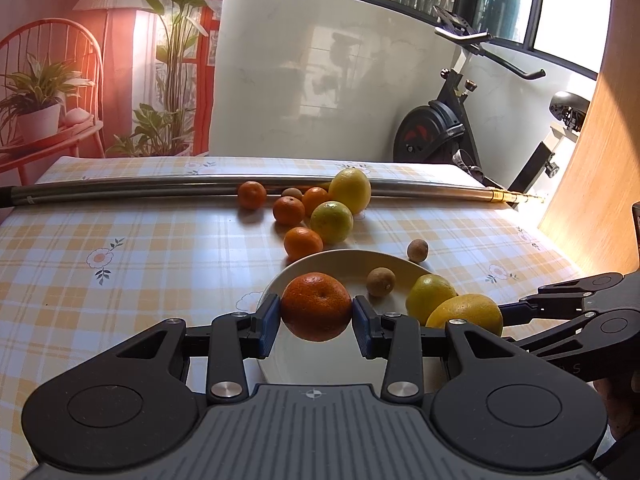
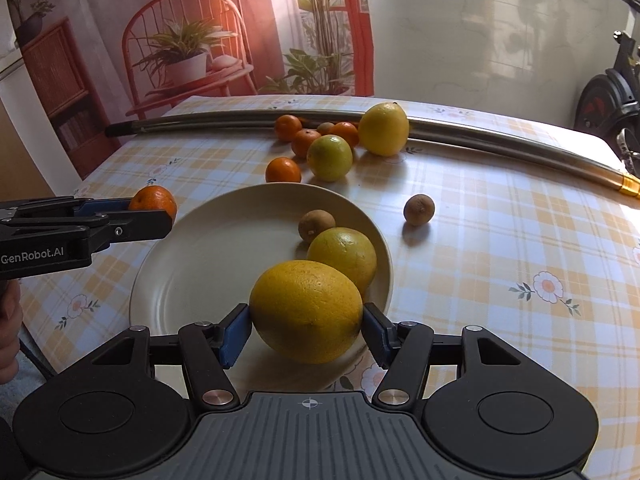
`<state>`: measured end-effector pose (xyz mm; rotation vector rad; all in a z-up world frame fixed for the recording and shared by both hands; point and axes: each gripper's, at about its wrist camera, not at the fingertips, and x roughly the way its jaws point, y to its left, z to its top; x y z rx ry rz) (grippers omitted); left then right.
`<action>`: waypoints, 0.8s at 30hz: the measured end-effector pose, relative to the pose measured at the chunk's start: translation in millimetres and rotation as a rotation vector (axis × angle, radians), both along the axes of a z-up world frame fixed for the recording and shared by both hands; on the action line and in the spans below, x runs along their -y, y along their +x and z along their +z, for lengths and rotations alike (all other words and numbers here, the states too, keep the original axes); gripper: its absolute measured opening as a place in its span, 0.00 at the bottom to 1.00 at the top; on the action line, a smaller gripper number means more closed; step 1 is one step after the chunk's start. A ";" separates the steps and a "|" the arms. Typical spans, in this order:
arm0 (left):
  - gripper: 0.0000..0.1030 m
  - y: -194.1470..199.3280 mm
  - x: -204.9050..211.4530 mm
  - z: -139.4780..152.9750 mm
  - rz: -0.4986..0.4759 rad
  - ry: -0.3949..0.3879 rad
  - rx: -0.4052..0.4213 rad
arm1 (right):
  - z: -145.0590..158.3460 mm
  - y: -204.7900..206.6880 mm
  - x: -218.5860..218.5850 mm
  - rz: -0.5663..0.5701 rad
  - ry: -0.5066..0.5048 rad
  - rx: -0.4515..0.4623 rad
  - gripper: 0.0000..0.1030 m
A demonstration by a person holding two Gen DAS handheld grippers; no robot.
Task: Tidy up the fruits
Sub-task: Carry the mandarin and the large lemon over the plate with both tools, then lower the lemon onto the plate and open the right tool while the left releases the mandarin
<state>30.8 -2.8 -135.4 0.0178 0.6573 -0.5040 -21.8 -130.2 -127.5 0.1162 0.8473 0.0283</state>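
**Two fruits on the plate, two in the tongs, seven still loose**

You held your left tongs (image 1: 316, 314) closed on a mandarin (image 1: 316, 306), both blue pads pressed to its sides, at the plate's (image 2: 208, 256) nine-o'clock rim in the right wrist view. Whether it hung above the rim or touched it, the pictures did not settle. Your right tongs (image 2: 307, 330) were spread wide and gripped a big yellow orange (image 2: 306, 310) over the plate's six-o'clock edge.

Already on the plate lay a second yellow fruit (image 2: 342, 258) and a small brown fruit (image 2: 316, 225), touching each other toward three o'clock.

Left on the bench (image 2: 500, 248): a cluster at twelve o'clock from the plate with four mandarins, the nearest (image 2: 283, 170) just beyond the rim, a greenish orange (image 2: 329, 157), a lemon (image 2: 383, 129) against the steel tube (image 2: 224, 117), and a small brown fruit (image 2: 325, 128) among them. Another brown fruit (image 2: 418, 209) sat alone at two o'clock.

By my reckoning you were under halfway: two placed, two arriving, seven to fetch.
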 end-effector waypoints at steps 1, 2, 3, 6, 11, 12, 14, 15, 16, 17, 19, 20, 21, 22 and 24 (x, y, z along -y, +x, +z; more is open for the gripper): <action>0.40 0.7 -0.4 -1.7 0.000 -0.001 -0.003 | -0.5 0.7 0.4 0.003 -0.004 0.002 0.54; 0.40 1.6 -0.4 -2.9 0.000 -0.001 -0.006 | -0.8 2.5 0.6 0.007 -0.010 0.005 0.54; 0.40 3.1 -0.3 -4.0 -0.001 -0.001 -0.010 | -0.9 4.2 1.2 0.007 -0.016 0.008 0.54; 0.40 4.7 0.2 -7.5 -0.003 0.005 -0.019 | -2.3 12.6 5.6 0.012 -0.017 0.011 0.54; 0.40 9.6 1.8 -11.7 -0.004 0.014 -0.030 | -9.2 28.2 3.9 0.023 -0.043 0.010 0.54; 0.40 10.6 1.9 -12.1 -0.004 0.014 -0.031 | -9.6 30.6 3.4 0.027 -0.047 0.013 0.54; 0.40 12.9 3.3 -13.4 -0.003 0.017 -0.034 | -10.2 35.2 3.4 0.026 -0.054 0.018 0.54; 0.40 13.7 3.6 -13.8 -0.004 0.018 -0.034 | -10.7 38.6 3.8 0.024 -0.056 0.019 0.54; 0.40 14.4 4.1 -14.1 -0.005 0.021 -0.036 | -11.2 41.5 4.5 0.023 -0.056 0.022 0.54; 0.40 15.2 4.5 -14.7 -0.005 0.023 -0.037 | -11.7 43.9 5.3 0.022 -0.053 0.025 0.54; 0.40 16.7 5.6 -16.1 -0.005 0.029 -0.040 | -12.6 49.2 6.3 0.026 -0.046 0.033 0.54; 0.40 17.9 5.6 -17.0 -0.003 0.032 -0.042 | -13.0 51.2 6.1 0.029 -0.047 0.037 0.54; 0.40 18.7 5.7 -17.6 -0.002 0.033 -0.044 | -13.4 53.9 5.4 0.034 -0.049 0.043 0.54; 0.40 20.1 6.0 -18.4 -0.002 0.034 -0.049 | -13.9 55.6 4.8 0.037 -0.052 0.047 0.54; 0.40 21.9 6.6 -19.9 -0.003 0.037 -0.053 | -14.7 57.9 4.2 0.041 -0.054 0.056 0.54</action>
